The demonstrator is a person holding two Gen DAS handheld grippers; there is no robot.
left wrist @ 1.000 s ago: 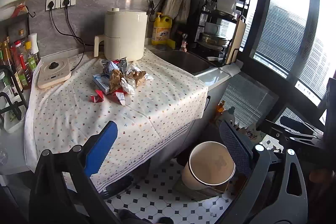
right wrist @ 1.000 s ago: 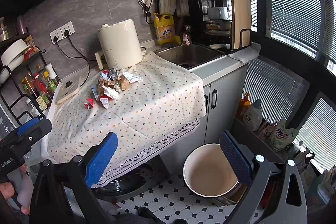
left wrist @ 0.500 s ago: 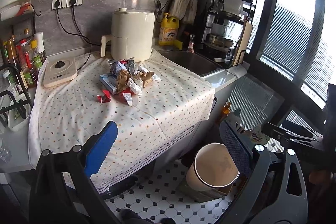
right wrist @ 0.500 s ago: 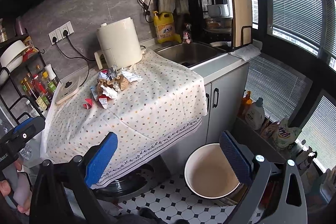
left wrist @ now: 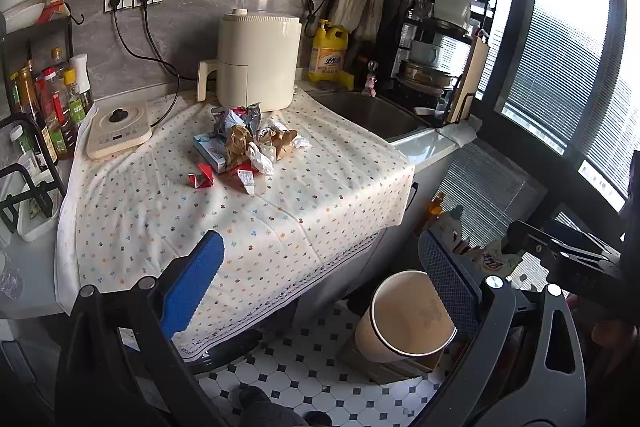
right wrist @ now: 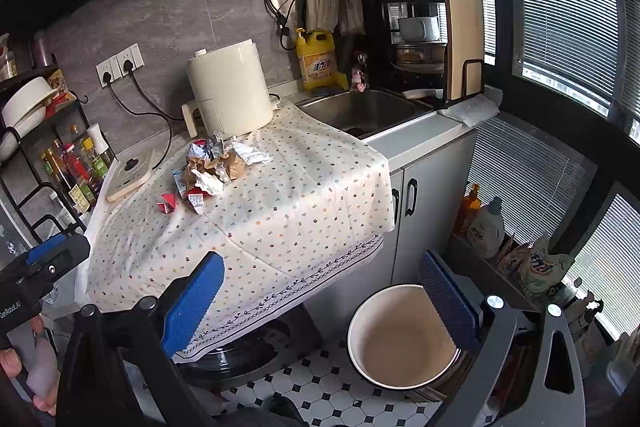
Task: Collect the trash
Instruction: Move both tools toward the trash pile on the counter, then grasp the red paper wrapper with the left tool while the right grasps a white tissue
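A heap of crumpled wrappers, brown paper and a blue box, the trash pile [left wrist: 250, 143] [right wrist: 216, 163], lies on the dotted cloth [left wrist: 280, 203] [right wrist: 280, 207] in front of a cream appliance. A red scrap [left wrist: 202, 177] [right wrist: 167, 203] lies apart at its left. A tan bin [left wrist: 404, 319] [right wrist: 400, 339] stands on the tiled floor below the counter's right end. My left gripper [left wrist: 320, 279] is open and empty, well short of the pile. My right gripper [right wrist: 320, 291] is open and empty too, hovering above the floor near the bin.
Cream appliance [left wrist: 258, 63], flat scale-like device [left wrist: 118, 131], sauce bottles in a rack [left wrist: 44, 107] at the left. Sink [right wrist: 360, 111], yellow detergent jug [right wrist: 318, 61] and dish rack [right wrist: 432, 23] at the right. Bottles and bags [right wrist: 520, 251] line the window ledge.
Both views have shifted slightly: the left gripper's view has drifted so the counter and pile sit further right and lower. Both grippers stay open and empty; nothing on the cloth moved.
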